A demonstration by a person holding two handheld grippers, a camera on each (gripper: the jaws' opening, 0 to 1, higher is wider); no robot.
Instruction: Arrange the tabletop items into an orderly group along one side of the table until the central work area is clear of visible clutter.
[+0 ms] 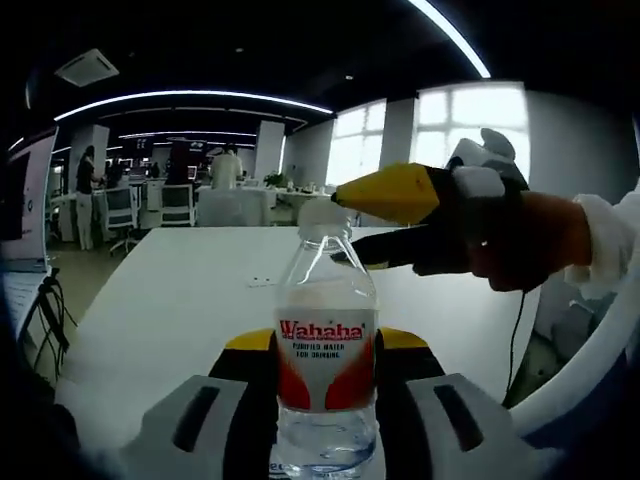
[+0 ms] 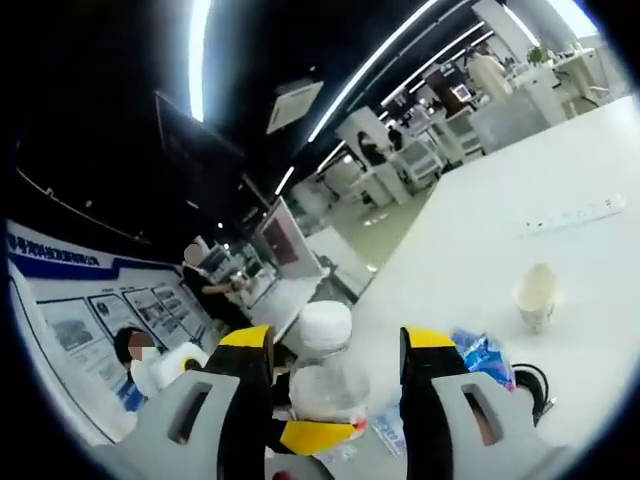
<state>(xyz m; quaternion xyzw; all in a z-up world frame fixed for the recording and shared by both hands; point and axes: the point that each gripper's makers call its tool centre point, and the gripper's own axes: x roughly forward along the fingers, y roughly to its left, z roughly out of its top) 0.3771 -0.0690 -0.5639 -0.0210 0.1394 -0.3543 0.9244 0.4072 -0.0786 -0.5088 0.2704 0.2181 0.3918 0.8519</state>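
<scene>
A clear plastic water bottle [image 1: 326, 345] with a red and white label stands upright near the edge of a long white table [image 1: 170, 300], in a large open-plan office. The left gripper [image 1: 326, 375] has its black, yellow-tipped jaws on either side of the bottle's lower body, closed against the label so the bottle is held. The right gripper [image 1: 400, 215], held in a person's hand [image 1: 525, 240], reaches in at the neck. In the right gripper view the white cap [image 2: 326, 325] sits between the right gripper's [image 2: 328, 350] jaws, which are parted with gaps on both sides; whether they touch the cap is hard to tell.

The bottle looks mostly empty, so probably light, thin-walled and easy to crush or tip. The stiffer neck below the cap seems the safer hold. Farther along the table lie a paper cup [image 2: 535, 293], a blue wrapper [image 2: 485, 355], a black cable [image 2: 530, 385] and a white power strip [image 2: 575, 215].
</scene>
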